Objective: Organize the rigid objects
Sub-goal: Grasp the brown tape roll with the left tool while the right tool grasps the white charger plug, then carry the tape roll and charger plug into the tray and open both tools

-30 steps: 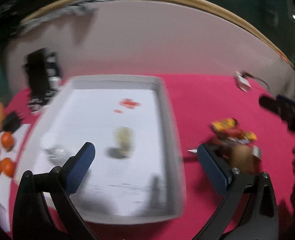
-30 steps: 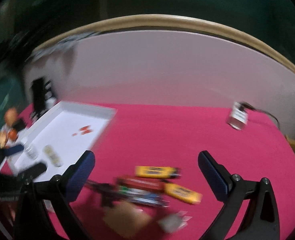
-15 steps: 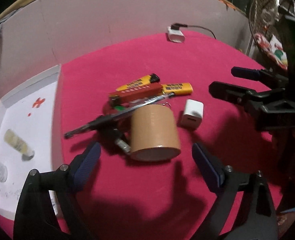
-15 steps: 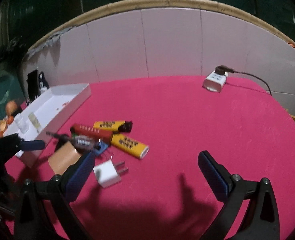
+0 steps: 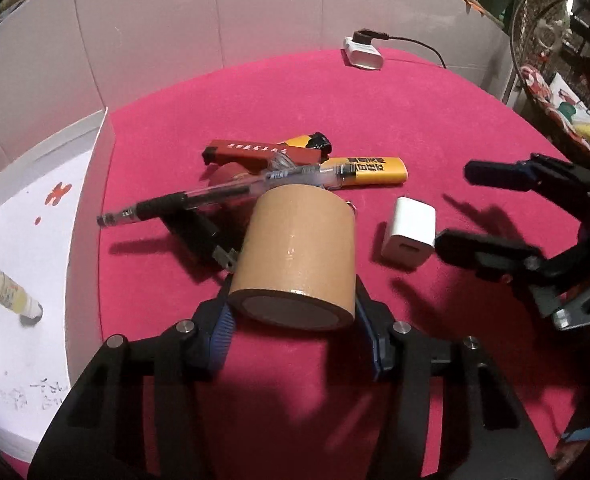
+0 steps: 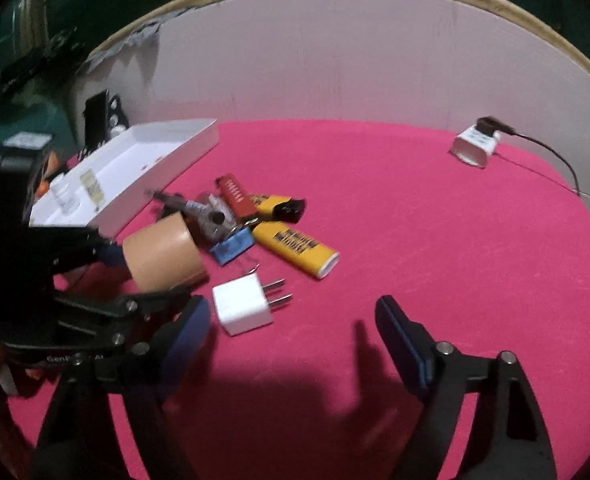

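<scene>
While left gripper (image 5: 295,332) jaws close round tape roll (image 5: 295,256), pads at its sides near front rim; contact unclear. Roll: stiff, light-ish, smooth wrap maybe slippy; grip across width, low. Right gripper (image 6: 291,344) jaws apart, closing, nothing between; white charger (image 6: 243,308) just ahead-left, light, hard, grip flat sides. Beyond: pen (image 5: 223,196), yellow lighter (image 5: 371,170), red lighter (image 5: 255,152); print unreadable.
</scene>
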The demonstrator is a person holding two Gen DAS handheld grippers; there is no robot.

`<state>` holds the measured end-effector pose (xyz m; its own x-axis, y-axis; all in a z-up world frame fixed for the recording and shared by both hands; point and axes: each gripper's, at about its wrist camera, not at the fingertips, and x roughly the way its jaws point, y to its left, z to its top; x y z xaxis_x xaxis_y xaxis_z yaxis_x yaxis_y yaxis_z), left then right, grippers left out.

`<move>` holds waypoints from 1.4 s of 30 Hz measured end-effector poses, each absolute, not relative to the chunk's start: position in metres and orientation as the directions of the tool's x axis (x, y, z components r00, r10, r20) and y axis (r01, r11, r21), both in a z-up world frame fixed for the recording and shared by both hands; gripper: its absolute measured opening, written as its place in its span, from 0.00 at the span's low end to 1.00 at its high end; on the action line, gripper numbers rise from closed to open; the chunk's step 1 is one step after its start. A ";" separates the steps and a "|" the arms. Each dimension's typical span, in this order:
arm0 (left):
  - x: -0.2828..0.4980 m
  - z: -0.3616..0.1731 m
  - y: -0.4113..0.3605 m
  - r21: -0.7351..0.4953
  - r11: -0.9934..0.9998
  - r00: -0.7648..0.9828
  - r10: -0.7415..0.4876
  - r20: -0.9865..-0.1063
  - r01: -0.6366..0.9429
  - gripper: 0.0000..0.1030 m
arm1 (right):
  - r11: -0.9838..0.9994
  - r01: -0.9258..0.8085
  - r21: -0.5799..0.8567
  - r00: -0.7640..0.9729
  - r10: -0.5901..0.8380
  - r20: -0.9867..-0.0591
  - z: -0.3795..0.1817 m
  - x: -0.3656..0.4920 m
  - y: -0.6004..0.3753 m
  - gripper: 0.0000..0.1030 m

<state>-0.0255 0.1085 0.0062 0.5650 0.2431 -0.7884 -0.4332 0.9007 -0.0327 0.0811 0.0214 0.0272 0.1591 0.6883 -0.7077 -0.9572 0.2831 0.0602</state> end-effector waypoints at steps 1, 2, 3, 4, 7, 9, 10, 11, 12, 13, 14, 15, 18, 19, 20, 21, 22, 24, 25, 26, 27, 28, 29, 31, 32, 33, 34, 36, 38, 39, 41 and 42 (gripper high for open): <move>-0.029 0.007 0.110 -0.044 0.898 0.570 0.239 -0.786 -0.438 0.51 | 0.264 -0.963 0.051 0.150 0.683 -0.715 0.026 0.078 0.025 0.77; -0.031 0.008 0.112 -0.056 0.896 0.575 0.234 -0.784 -0.441 0.51 | 0.248 -0.968 0.040 0.144 0.678 -0.721 0.025 0.075 0.029 0.77; -0.033 0.008 0.113 -0.068 0.893 0.579 0.230 -0.782 -0.446 0.50 | 0.232 -0.972 0.030 0.137 0.671 -0.729 0.024 0.072 0.033 0.74; -0.036 0.009 0.114 -0.077 0.890 0.584 0.227 -0.779 -0.450 0.50 | 0.222 -0.975 0.027 0.131 0.665 -0.736 0.023 0.071 0.037 0.72; -0.043 0.012 0.116 -0.100 0.887 0.605 0.221 -0.765 -0.450 0.50 | 0.204 -0.978 0.034 0.104 0.628 -0.771 0.014 0.070 0.052 0.57; -0.047 0.015 0.116 -0.108 0.889 0.616 0.216 -0.758 -0.445 0.50 | 0.198 -0.980 0.026 0.104 0.619 -0.779 0.012 0.069 0.057 0.53; -0.048 0.016 0.116 -0.107 0.890 0.618 0.218 -0.756 -0.444 0.50 | 0.195 -0.981 0.027 0.102 0.620 -0.778 0.013 0.069 0.058 0.50; -0.049 0.016 0.116 -0.106 0.890 0.619 0.218 -0.755 -0.444 0.50 | 0.195 -0.980 0.028 0.101 0.618 -0.779 0.012 0.069 0.059 0.46; -0.051 0.016 0.117 -0.110 0.889 0.620 0.216 -0.755 -0.444 0.49 | 0.199 -0.980 0.029 0.103 0.619 -0.778 0.012 0.069 0.059 0.46; -0.053 0.016 0.117 -0.114 0.888 0.621 0.214 -0.754 -0.445 0.49 | 0.203 -0.979 0.033 0.103 0.621 -0.777 0.012 0.070 0.058 0.46; -0.054 0.016 0.117 -0.118 0.888 0.623 0.212 -0.753 -0.445 0.49 | 0.205 -0.978 0.039 0.100 0.624 -0.775 0.012 0.070 0.057 0.46; -0.053 0.017 0.117 -0.121 0.887 0.625 0.211 -0.751 -0.445 0.49 | 0.211 -0.976 0.053 0.094 0.630 -0.771 0.012 0.071 0.054 0.46; -0.056 0.020 0.116 -0.124 0.887 0.639 0.218 -0.738 -0.446 0.49 | 0.235 -0.969 0.081 0.095 0.653 -0.752 0.018 0.074 0.044 0.46; -0.058 0.022 0.115 -0.124 0.886 0.645 0.222 -0.731 -0.447 0.49 | 0.242 -0.966 0.089 0.097 0.660 -0.745 0.020 0.074 0.042 0.46; -0.059 0.023 0.114 -0.125 0.886 0.650 0.225 -0.726 -0.446 0.49 | 0.250 -0.963 0.101 0.097 0.670 -0.736 0.023 0.075 0.038 0.46; -0.061 0.025 0.114 -0.126 0.885 0.656 0.230 -0.719 -0.448 0.49 | 0.258 -0.959 0.114 0.097 0.682 -0.725 0.026 0.076 0.033 0.46; -0.063 0.028 0.113 -0.129 0.884 0.664 0.233 -0.710 -0.449 0.49 | 0.262 -0.958 0.121 0.098 0.689 -0.718 0.029 0.076 0.031 0.46; -0.067 0.034 0.112 -0.136 0.882 0.678 0.240 -0.695 -0.452 0.49 | 0.271 -0.954 0.128 0.107 0.708 -0.698 0.036 0.076 0.024 0.46; -0.070 0.037 0.112 -0.139 0.880 0.685 0.245 -0.686 -0.454 0.49 | 0.273 -0.953 0.132 0.109 0.714 -0.691 0.039 0.076 0.023 0.46; -0.072 0.040 0.111 -0.142 0.880 0.692 0.247 -0.678 -0.454 0.49 | 0.276 -0.951 0.137 0.111 0.722 -0.683 0.042 0.076 0.022 0.46; -0.075 0.044 0.111 -0.146 0.879 0.700 0.249 -0.670 -0.453 0.49 | 0.278 -0.950 0.143 0.112 0.729 -0.675 0.046 0.076 0.020 0.46; -0.076 0.047 0.110 -0.147 0.879 0.706 0.254 -0.661 -0.454 0.49 | 0.277 -0.950 0.146 0.113 0.737 -0.666 0.050 0.076 0.019 0.46; -0.078 0.051 0.109 -0.144 0.879 0.710 0.260 -0.654 -0.455 0.49 | 0.278 -0.949 0.146 0.116 0.743 -0.659 0.054 0.075 0.019 0.46; -0.082 0.058 0.106 -0.138 0.880 0.722 0.273 -0.636 -0.454 0.49 | 0.275 -0.950 0.145 0.120 0.755 -0.644 0.061 0.072 0.019 0.46; -0.083 0.062 0.106 -0.136 0.881 0.727 0.276 -0.629 -0.453 0.49 | 0.274 -0.951 0.145 0.122 0.761 -0.637 0.064 0.071 0.019 0.46; -0.084 0.065 0.105 -0.134 0.882 0.732 0.280 -0.621 -0.452 0.49 | 0.273 -0.951 0.145 0.123 0.765 -0.633 0.066 0.070 0.020 0.46; -0.085 0.068 0.105 -0.128 0.883 0.735 0.287 -0.614 -0.452 0.49 | 0.270 -0.952 0.147 0.122 0.769 -0.628 0.068 0.068 0.021 0.46; -0.090 0.072 0.105 -0.125 0.879 0.738 0.299 -0.605 -0.459 0.49 | 0.264 -0.954 0.144 0.121 0.776 -0.620 0.073 0.065 0.023 0.46; -0.094 0.075 0.109 -0.135 0.872 0.740 0.307 -0.599 -0.471 0.49 | 0.259 -0.956 0.139 0.122 0.780 -0.614 0.077 0.061 0.024 0.46; -0.097 0.077 0.111 -0.138 0.868 0.741 0.313 -0.595 -0.477 0.49 | 0.257 -0.957 0.138 0.121 0.782 -0.612 0.078 0.060 0.025 0.46; -0.102 0.079 0.113 -0.141 0.864 0.743 0.320 -0.588 -0.484 0.49 | 0.247 -0.959 0.139 0.114 0.786 -0.608 0.081 0.057 0.027 0.46; -0.104 0.081 0.115 -0.144 0.860 0.744 0.325 -0.584 -0.489 0.49 | 0.243 -0.960 0.139 0.111 0.787 -0.606 0.082 0.056 0.028 0.46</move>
